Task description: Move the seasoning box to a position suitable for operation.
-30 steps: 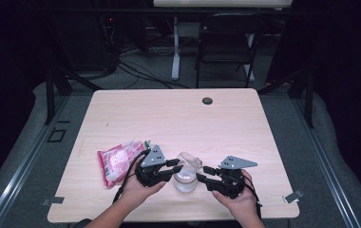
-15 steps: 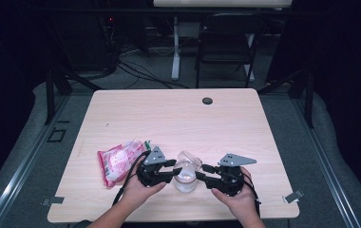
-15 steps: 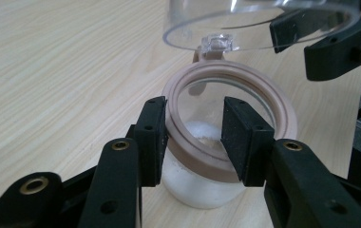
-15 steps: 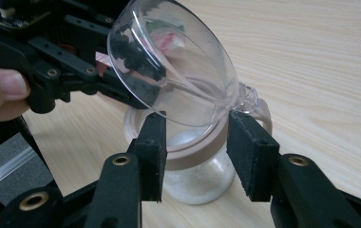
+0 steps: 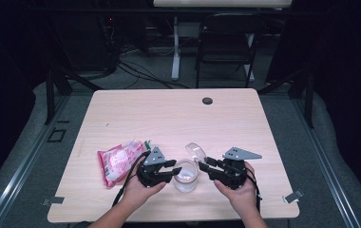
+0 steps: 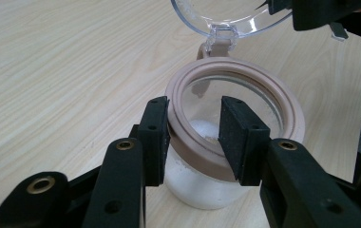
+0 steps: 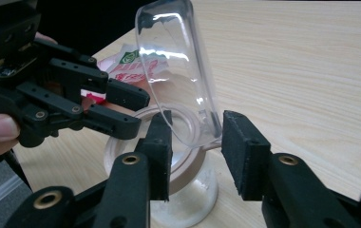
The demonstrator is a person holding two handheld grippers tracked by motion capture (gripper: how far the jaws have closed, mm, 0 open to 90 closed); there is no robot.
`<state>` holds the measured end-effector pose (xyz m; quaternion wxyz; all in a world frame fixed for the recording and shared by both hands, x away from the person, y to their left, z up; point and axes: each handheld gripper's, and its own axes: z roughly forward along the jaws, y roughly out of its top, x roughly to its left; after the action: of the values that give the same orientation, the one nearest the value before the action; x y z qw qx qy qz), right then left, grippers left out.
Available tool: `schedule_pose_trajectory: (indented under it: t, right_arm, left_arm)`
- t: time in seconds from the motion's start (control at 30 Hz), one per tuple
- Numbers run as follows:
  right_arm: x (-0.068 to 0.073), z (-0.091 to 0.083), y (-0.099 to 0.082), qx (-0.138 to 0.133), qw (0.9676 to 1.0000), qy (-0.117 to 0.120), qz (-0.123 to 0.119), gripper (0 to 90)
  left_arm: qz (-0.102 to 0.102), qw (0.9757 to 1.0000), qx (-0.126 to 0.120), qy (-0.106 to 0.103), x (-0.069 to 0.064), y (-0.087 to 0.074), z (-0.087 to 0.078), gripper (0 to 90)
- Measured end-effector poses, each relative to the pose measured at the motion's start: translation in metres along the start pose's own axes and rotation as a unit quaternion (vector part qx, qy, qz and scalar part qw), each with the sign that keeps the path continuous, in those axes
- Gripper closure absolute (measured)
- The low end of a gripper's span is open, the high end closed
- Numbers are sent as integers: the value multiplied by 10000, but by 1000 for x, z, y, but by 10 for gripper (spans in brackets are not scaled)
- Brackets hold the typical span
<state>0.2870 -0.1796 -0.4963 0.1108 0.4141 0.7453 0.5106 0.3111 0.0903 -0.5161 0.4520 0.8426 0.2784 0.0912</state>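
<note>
A clear jar (image 5: 186, 176) with a tan rim ring and white powder inside stands near the table's front edge. Its hinged clear lid (image 5: 196, 151) is swung up and open. My left gripper (image 5: 173, 172) is open and has just been closing a little. In the left gripper view its jaws (image 6: 195, 137) straddle the near wall of the jar's rim (image 6: 283, 109), one pad outside and one over the mouth. My right gripper (image 5: 203, 164) has just been closing on the raised lid (image 7: 178, 71); its pads (image 7: 195, 142) touch the lid's lower edges near the hinge.
A red and white snack packet (image 5: 117, 161) lies left of my left hand. A small black round cap (image 5: 207, 100) sits near the far edge of the wooden table (image 5: 169, 114). A chair (image 5: 226, 38) and cables stand beyond the table.
Both hands have stayed at the jar. The right gripper's jaws have drawn in around the raised lid. The left jaws stand a little wider than a second ago.
</note>
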Motion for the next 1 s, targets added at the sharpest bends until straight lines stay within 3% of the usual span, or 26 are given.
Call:
schedule_pose_trajectory:
  t: [0.2,0.53,1.0]
  right_arm:
    - [-9,0,0,-46,9998,-117,157,715]
    - [-12,4,-3,-76,9996,-2,265,677]
    - [-10,8,-18,262,9996,-22,-40,664]
  left_arm:
    - [26,10000,-15,9,0,-1,0,635]
    - [22,10000,-53,19,0,-1,0,634]
    - [-34,9998,-153,116,4,-1,-7,612]
